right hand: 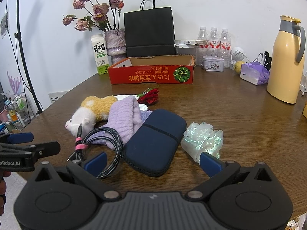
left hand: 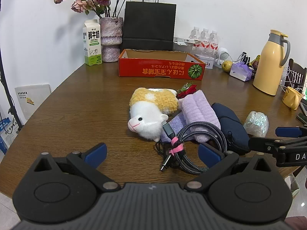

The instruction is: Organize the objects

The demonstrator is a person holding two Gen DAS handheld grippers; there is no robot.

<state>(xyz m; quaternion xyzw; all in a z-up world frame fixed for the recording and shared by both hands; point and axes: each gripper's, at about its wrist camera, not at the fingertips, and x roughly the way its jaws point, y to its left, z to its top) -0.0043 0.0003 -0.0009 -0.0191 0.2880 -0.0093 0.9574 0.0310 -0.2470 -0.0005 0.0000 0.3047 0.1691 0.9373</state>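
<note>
Luckily both the left gripper [left hand: 151, 154] and right gripper [right hand: 152, 162] were wide open and empty, but the cable [left hand: 191, 143] lay on the near pile's purple cloth [left hand: 199, 113] and could drag it along.

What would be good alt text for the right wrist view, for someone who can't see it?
The open right tongs hover low over a wooden table, facing a navy zip pouch with a coiled braided cable, a purple knit cloth and a plush sheep to its left. A red cardboard box sits behind.
</note>
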